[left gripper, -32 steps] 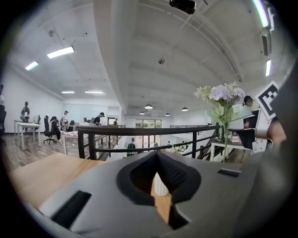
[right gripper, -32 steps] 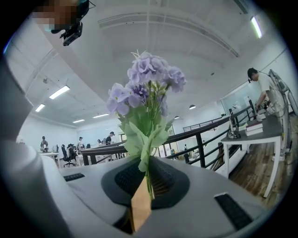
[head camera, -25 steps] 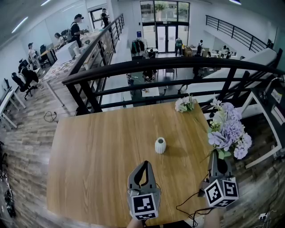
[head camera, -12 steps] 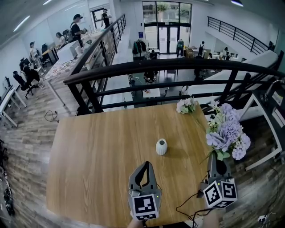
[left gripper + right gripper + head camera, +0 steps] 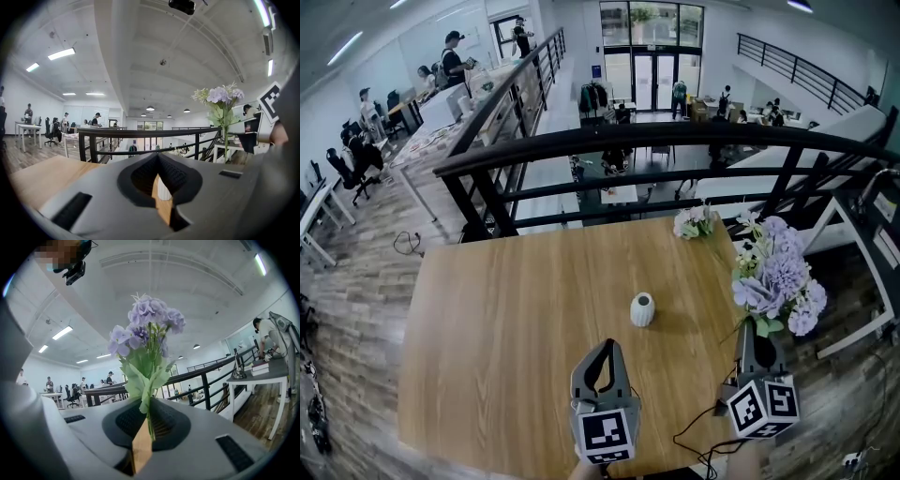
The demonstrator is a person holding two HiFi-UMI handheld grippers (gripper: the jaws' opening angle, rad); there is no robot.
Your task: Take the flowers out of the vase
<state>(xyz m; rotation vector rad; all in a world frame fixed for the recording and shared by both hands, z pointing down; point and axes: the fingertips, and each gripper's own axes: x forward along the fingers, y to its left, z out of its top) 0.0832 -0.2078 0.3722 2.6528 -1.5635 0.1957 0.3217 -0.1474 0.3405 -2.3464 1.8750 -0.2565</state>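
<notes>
A small white vase stands empty near the middle of the wooden table. My right gripper is shut on the green stems of a purple flower bunch, held upright above the table's right edge. In the right gripper view the stems run between the jaws of the right gripper, with the blooms above. A white flower bunch lies at the table's far right corner. My left gripper is shut and empty, in front of the vase and apart from it. The left gripper shows the vase behind its jaws.
A black railing runs along the table's far edge, with a drop to a lower floor behind it. A black cable lies at the table's front right. A white frame stands to the right of the table.
</notes>
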